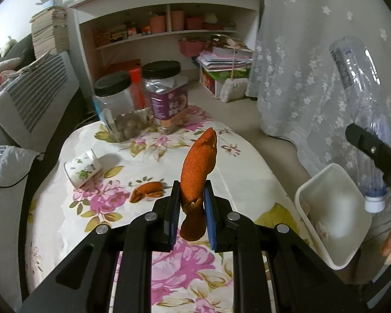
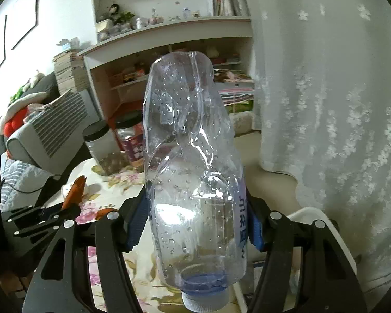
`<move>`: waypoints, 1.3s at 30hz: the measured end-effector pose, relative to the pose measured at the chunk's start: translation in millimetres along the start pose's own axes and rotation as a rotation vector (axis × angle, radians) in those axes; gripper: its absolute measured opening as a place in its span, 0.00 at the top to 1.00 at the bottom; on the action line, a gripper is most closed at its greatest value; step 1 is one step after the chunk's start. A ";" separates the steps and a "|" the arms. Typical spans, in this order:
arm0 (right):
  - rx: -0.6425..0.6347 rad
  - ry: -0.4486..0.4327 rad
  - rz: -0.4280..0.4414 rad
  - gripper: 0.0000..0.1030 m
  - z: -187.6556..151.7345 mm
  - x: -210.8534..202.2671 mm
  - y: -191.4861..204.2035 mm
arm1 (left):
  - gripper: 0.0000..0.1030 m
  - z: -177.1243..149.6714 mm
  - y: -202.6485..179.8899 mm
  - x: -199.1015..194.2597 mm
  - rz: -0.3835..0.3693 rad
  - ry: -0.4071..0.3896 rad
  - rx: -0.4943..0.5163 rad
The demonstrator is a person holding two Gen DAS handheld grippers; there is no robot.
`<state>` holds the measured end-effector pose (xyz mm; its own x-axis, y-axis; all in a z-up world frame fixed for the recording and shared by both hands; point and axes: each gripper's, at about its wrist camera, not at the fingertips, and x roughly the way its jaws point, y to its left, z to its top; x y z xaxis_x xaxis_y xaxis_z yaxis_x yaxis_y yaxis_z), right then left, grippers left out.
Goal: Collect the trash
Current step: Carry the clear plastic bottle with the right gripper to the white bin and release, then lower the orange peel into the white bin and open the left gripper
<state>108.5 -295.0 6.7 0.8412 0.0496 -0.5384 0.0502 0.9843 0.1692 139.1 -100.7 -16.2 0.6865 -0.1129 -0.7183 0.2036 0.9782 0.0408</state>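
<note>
White rectangular plastic bin (image 1: 333,216) sits at the table (image 1: 247,182) edge, to the right of both grippers. Crushed clear plastic bottle (image 2: 193,172) is clamped in the right hand-held gripper (image 2: 195,224), cap down, long axis tilted up and away; it hangs just beside the bin's rim, so the right hand is nearer. Left hand-held gripper (image 1: 191,203) is clenched on a long orange peel strip (image 1: 199,167), standing upright, over the floral cloth, further left. A smaller orange peel scrap (image 1: 147,191) lies on the table.
</note>
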 end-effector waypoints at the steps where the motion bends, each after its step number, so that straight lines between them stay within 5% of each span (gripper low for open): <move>1: 0.005 0.000 -0.006 0.42 -0.2 -1.4 -4.0 | 0.83 -0.4 -3.3 0.2 -0.003 0.001 0.006; 19: 0.151 0.026 -0.189 0.42 -18.5 -31.0 -111.5 | 0.83 -11.6 -85.5 -2.0 -0.114 0.014 0.123; 31: 0.302 0.001 -0.326 0.08 -33.9 -62.1 -181.6 | 0.83 -9.3 -171.4 4.2 -0.232 0.040 0.174; 39: 0.432 -0.008 -0.401 0.07 -42.8 -81.5 -226.9 | 0.80 -1.8 -234.4 8.2 -0.332 0.072 0.204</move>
<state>5.5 -515.2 -23.2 0.7155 -0.3149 -0.6236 0.5784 0.7677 0.2760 95.8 -330.6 -32.9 0.5107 -0.3979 -0.7622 0.5456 0.8351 -0.0704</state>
